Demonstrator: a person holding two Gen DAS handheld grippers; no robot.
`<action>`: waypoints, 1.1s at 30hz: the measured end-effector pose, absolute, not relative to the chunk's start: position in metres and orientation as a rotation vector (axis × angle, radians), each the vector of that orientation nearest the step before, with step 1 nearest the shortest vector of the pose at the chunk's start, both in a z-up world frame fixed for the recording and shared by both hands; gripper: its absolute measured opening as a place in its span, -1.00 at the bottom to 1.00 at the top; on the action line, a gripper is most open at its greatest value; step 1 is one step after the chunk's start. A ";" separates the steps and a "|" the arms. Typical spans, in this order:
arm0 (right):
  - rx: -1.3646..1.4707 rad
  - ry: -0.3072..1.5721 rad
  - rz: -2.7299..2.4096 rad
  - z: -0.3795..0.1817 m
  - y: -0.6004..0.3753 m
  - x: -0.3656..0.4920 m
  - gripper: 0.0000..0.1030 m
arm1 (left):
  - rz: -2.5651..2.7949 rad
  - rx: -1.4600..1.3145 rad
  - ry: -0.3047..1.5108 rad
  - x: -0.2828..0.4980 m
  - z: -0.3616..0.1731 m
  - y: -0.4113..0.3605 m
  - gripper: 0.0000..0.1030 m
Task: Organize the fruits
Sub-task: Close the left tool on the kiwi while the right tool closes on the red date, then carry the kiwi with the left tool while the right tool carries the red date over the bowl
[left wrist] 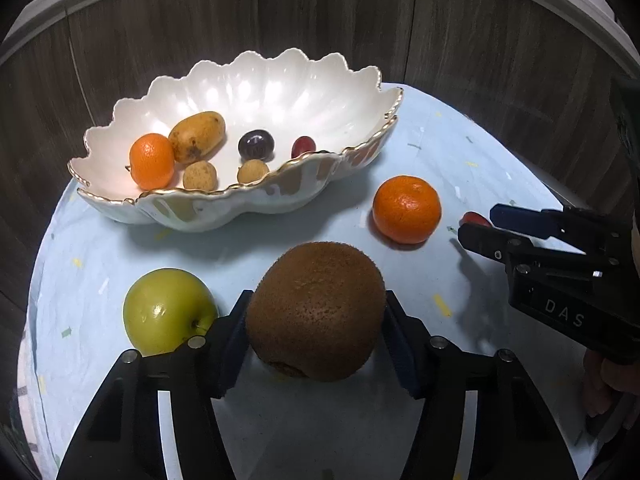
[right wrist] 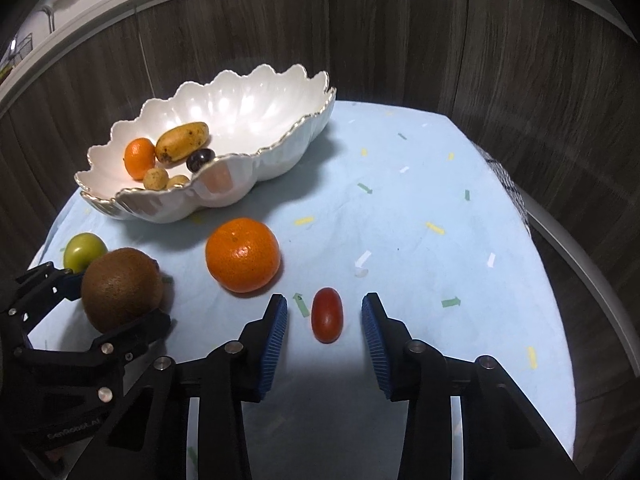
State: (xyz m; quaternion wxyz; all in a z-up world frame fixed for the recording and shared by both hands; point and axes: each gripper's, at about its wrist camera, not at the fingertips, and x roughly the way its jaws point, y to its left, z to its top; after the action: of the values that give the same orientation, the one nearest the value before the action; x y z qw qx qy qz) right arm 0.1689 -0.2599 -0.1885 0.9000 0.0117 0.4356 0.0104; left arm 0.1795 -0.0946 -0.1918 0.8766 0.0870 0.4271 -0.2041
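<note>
Kiwi (left wrist: 316,312) pressed between left fingers (left wrist: 236,320); tomato (right wrist: 327,314) lies untouched between right fingers (right wrist: 276,320).

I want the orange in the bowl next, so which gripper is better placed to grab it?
Neither is free. The left gripper has the kiwi between its pads; the right gripper brackets the small tomato. The right sits nearer the orange.

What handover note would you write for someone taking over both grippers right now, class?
Left gripper: fingers against the fuzzy brown kiwi, which sits on the pale blue tablecloth.
Right gripper: open, straddling the small red oval tomato, not touching.
Done: scalloped white gold-rimmed bowl holds several fruits.
Left: kiwi, tomato, round orange mandarin and green apple still on the cloth.
</note>
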 end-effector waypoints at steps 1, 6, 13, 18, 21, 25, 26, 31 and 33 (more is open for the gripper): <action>0.027 0.907 0.020 -0.190 -0.260 0.170 -0.23 | -0.426 0.178 0.895 0.180 -0.193 -0.094 0.15; 0.034 0.912 0.011 -0.195 -0.263 0.171 -0.46 | -0.421 0.183 0.894 0.179 -0.193 -0.095 0.14; 0.029 0.906 0.020 -0.193 -0.262 0.171 -0.67 | -0.419 0.178 0.892 0.179 -0.193 -0.094 0.13; 0.029 0.900 0.020 -0.189 -0.261 0.170 -0.67 | -0.415 0.184 0.884 0.177 -0.191 -0.093 0.12; 0.029 0.892 0.023 -0.185 -0.260 0.169 -0.67 | -0.416 0.186 0.872 0.175 -0.187 -0.093 0.12; 0.028 0.878 0.026 -0.177 -0.260 0.167 -0.67 | -0.414 0.185 0.852 0.174 -0.180 -0.092 0.12; 0.028 0.875 0.026 -0.175 -0.260 0.166 -0.67 | -0.414 0.185 0.849 0.173 -0.179 -0.092 0.12; 0.027 0.854 0.025 -0.164 -0.259 0.162 -0.67 | -0.415 0.183 0.825 0.170 -0.168 -0.092 0.12; 0.025 0.846 0.025 -0.160 -0.259 0.160 -0.67 | -0.415 0.182 0.814 0.169 -0.163 -0.092 0.12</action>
State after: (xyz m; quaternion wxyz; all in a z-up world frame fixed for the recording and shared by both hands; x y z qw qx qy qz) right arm 0.1597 -0.2591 -0.1600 0.9118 0.0123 0.4103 0.0122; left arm 0.1686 -0.0919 -0.1634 0.8935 0.0877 0.3923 -0.2001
